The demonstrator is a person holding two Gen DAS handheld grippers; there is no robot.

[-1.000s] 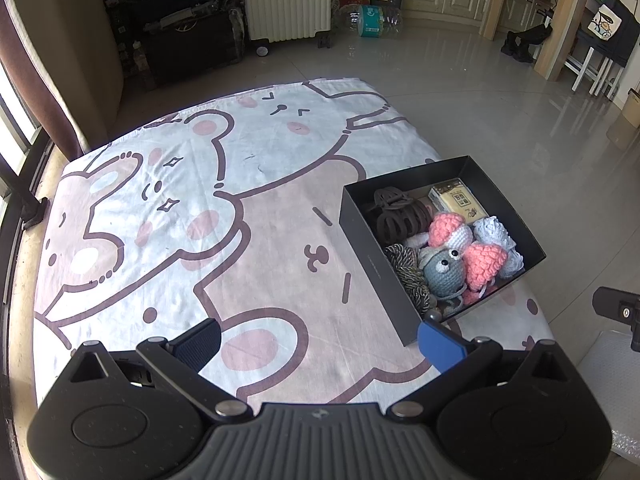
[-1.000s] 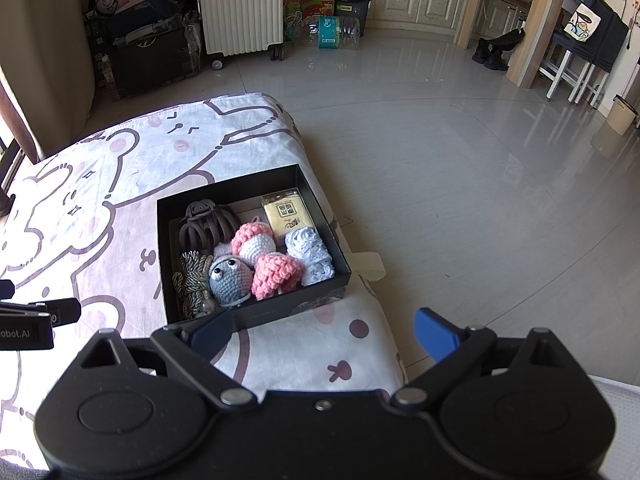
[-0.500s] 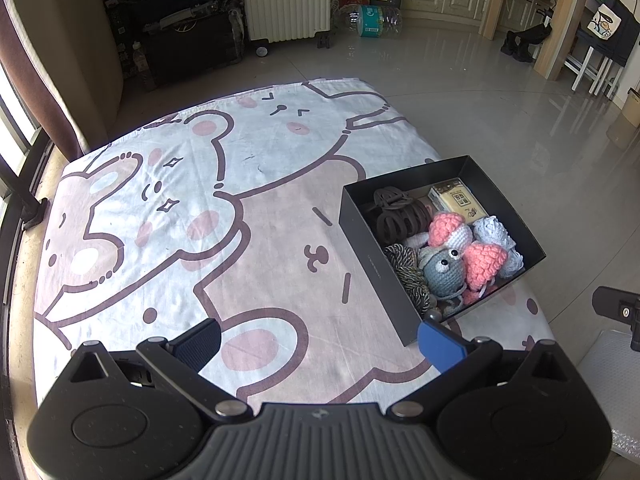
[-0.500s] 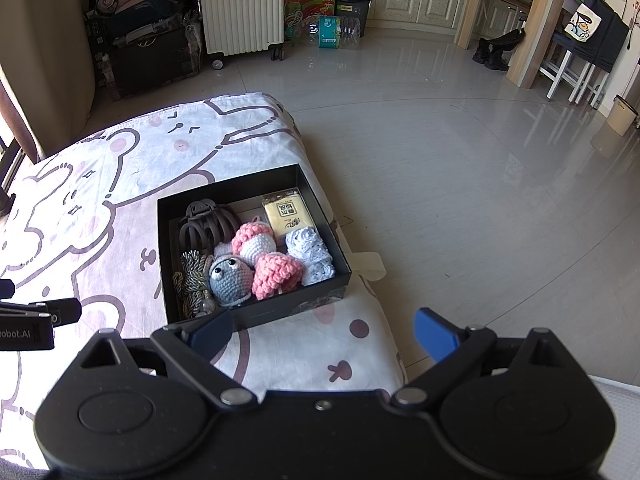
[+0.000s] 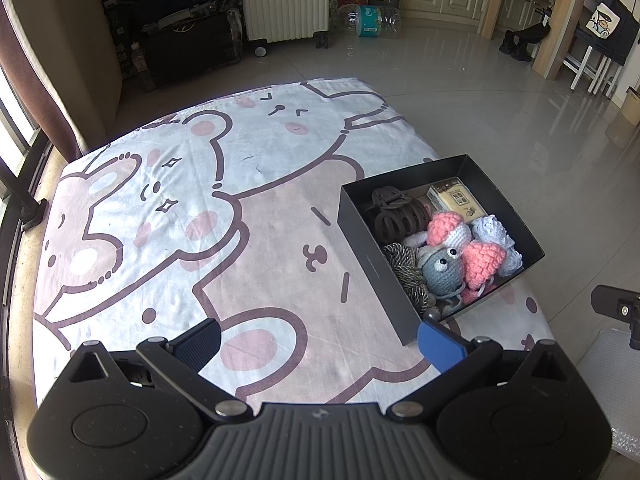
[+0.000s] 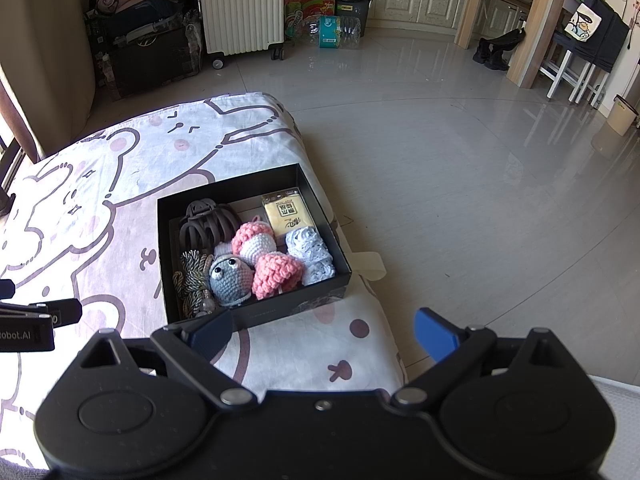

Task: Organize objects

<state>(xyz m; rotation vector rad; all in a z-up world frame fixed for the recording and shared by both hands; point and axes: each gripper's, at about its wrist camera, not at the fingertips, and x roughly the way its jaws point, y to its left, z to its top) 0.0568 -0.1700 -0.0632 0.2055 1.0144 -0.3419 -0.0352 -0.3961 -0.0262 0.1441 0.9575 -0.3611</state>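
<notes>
A black open box (image 5: 362,240) (image 6: 167,256) sits near the right edge of a bed covered by a cartoon-bear sheet (image 5: 192,216) (image 6: 92,200). Inside lie a dark hair claw (image 5: 394,214) (image 6: 206,220), a yellow packet (image 5: 456,200) (image 6: 288,212), pink-and-white crochet pieces (image 5: 444,230) (image 6: 254,240), a pink crochet piece (image 5: 482,262) (image 6: 276,274), a grey crochet toy with eyes (image 5: 442,270) (image 6: 230,276), white crochet pieces (image 5: 494,230) (image 6: 310,246) and a striped cord (image 5: 404,268) (image 6: 192,272). My left gripper (image 5: 320,340) hovers open over the sheet, left of the box. My right gripper (image 6: 324,330) hovers open at the box's near edge. Both are empty.
Past the bed's right edge lies glossy tiled floor (image 6: 460,184). A white suitcase (image 6: 240,4), dark bags (image 6: 148,44), a red carton (image 6: 308,0) and a water bottle (image 6: 332,32) stand at the far wall. Wooden posts and stools (image 6: 572,60) are at the far right. A curtain (image 5: 40,80) hangs left.
</notes>
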